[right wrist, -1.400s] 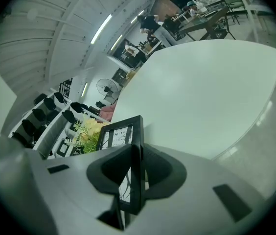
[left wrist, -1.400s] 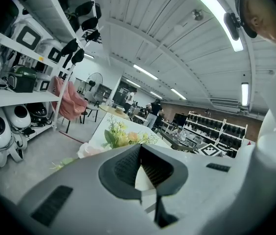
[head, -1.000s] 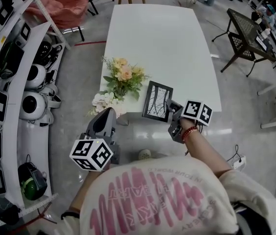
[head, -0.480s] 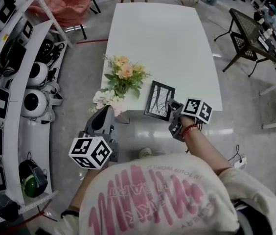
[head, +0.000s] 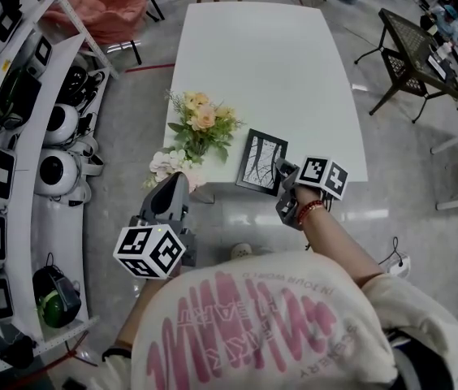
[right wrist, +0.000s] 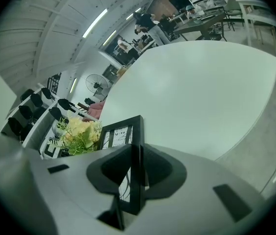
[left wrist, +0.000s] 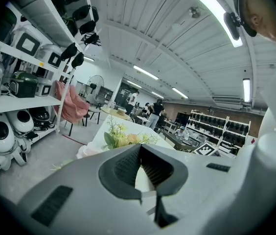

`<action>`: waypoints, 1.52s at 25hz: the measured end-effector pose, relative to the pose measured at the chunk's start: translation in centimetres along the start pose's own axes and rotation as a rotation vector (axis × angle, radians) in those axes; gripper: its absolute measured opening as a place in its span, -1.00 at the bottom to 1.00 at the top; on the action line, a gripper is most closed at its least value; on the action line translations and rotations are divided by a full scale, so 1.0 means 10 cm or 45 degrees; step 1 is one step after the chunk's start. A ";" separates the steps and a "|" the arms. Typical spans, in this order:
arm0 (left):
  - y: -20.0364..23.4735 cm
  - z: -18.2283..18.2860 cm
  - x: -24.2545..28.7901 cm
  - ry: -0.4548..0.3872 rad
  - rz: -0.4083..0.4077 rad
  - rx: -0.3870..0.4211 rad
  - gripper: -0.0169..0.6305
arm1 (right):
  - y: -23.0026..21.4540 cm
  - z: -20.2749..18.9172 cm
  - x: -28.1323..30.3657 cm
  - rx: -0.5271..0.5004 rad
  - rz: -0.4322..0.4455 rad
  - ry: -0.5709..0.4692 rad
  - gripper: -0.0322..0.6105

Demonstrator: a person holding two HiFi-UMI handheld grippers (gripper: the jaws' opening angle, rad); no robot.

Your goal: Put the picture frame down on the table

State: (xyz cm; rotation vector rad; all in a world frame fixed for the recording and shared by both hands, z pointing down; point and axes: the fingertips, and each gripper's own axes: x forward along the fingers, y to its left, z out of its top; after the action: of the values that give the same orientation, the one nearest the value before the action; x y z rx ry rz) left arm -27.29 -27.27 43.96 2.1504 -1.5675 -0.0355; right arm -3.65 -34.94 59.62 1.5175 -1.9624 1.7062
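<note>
The picture frame (head: 260, 162) is clamped by its edge in the right gripper (head: 283, 175) at the near edge of the table (head: 261, 63), beside the flowers (head: 200, 124). Lowering and release are judged left to do, and the left gripper (head: 172, 195) is closed on nothing. The pinch on the black rim is shown only in the right gripper view, the frame's place at the table edge only in the head view.
</note>
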 end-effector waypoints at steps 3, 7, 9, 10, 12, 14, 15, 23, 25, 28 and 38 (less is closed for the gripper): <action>-0.01 0.01 0.01 0.003 0.001 0.001 -0.94 | 0.01 0.00 0.01 -0.012 -0.002 0.006 -0.64; -0.02 0.01 0.03 0.002 0.005 0.000 -0.94 | 0.01 0.01 0.01 -0.023 -0.009 0.006 -0.64; -0.03 0.02 0.03 0.000 0.008 0.001 -0.94 | 0.01 0.01 0.00 -0.033 -0.018 0.005 -0.64; -0.03 0.02 0.03 0.000 0.008 0.002 -0.94 | 0.02 0.01 0.01 -0.042 -0.024 0.005 -0.64; -0.03 0.03 0.02 -0.002 0.010 0.004 -0.94 | 0.02 0.02 0.01 -0.058 -0.032 0.007 -0.64; -0.02 0.04 0.01 -0.007 0.017 0.000 -0.94 | 0.02 0.03 0.01 -0.067 -0.038 0.004 -0.64; -0.01 0.04 0.01 -0.010 0.021 -0.004 -0.94 | 0.02 0.03 0.01 -0.071 -0.041 0.002 -0.64; 0.01 0.05 -0.04 -0.018 0.038 -0.022 -0.94 | 0.04 0.03 0.02 -0.108 -0.076 -0.012 -0.63; 0.01 0.04 -0.04 -0.014 0.040 -0.015 -0.94 | 0.04 0.04 0.02 -0.112 -0.077 -0.018 -0.63; 0.01 0.02 -0.05 -0.010 0.044 -0.012 -0.94 | 0.04 0.04 0.02 -0.114 -0.082 -0.033 -0.63; 0.01 -0.01 -0.08 -0.017 0.054 -0.029 -0.94 | 0.03 0.05 0.03 -0.117 -0.099 -0.054 -0.63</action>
State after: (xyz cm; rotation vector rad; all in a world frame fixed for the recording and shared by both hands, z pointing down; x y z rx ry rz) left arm -27.63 -26.54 43.83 2.1035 -1.6119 -0.0536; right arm -3.80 -35.56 59.40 1.5880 -1.9455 1.5438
